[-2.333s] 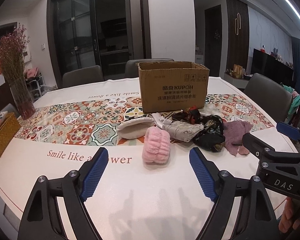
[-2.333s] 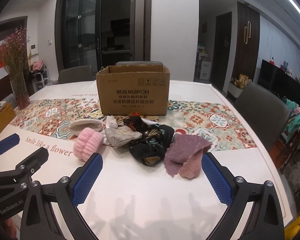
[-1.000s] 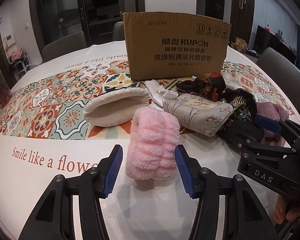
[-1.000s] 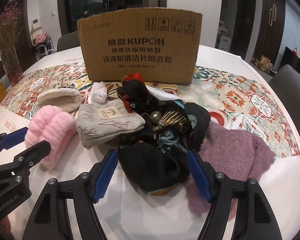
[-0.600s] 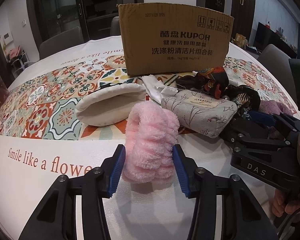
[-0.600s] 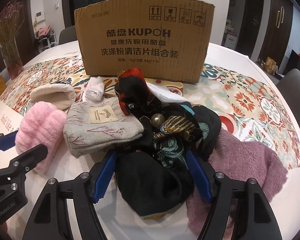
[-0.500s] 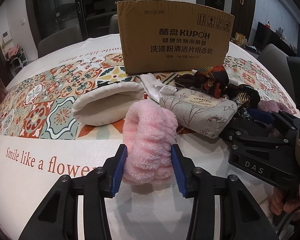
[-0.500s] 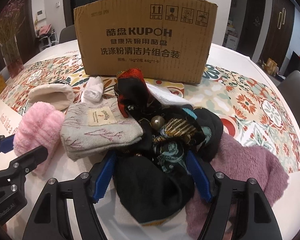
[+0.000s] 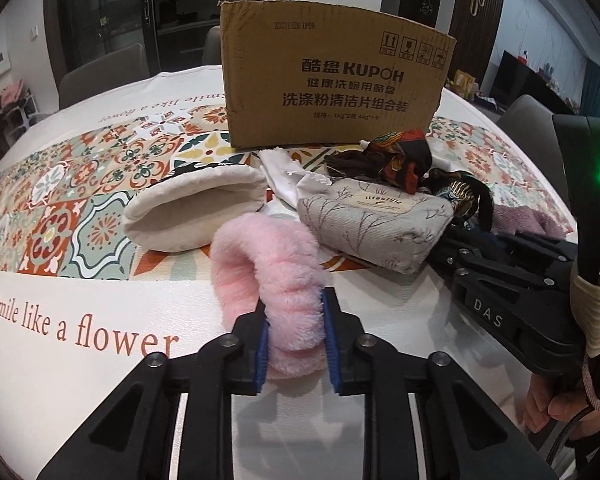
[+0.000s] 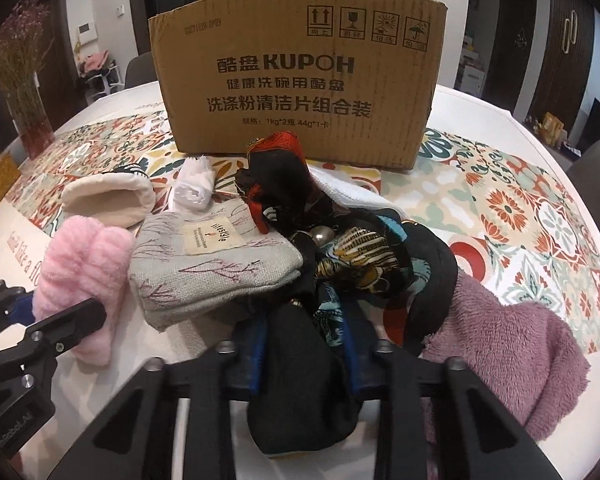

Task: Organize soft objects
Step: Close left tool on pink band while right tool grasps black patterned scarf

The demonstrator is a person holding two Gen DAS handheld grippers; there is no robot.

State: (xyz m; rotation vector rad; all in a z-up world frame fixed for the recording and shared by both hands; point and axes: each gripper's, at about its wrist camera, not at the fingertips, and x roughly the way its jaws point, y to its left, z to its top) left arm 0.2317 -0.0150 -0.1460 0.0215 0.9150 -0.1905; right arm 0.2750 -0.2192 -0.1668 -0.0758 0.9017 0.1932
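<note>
White round table [image 9: 100,380] w/ patterned tile runner [image 9: 80,184] across its middle and "Smile like a flower" print nr the left gripper [image 9: 294,344]. Dining rm behind: dark glass doors, chairs round the far edge, dried flowers in a vase [image 10: 28,96] far left of the right gripper [image 10: 304,344].

Left gripper: jaws just closed in, now narrow and pinching the pink fluffy piece [image 9: 276,276], which lies on the table right ahead of it. Right gripper: jaws just closed too, narrow, clamped on the black cloth [image 10: 300,392] at the near end of the pile.

Ahead of both: cardboard box [image 10: 296,80], upright, open top, just behind the pile. Cream pouch [image 9: 196,208] and grey pouch [image 9: 376,220] between pink piece and box; purple towel [image 10: 512,344] just right of the right gripper.

Bare tabletop left of the left gripper; table edge close on the right gripper's right.
</note>
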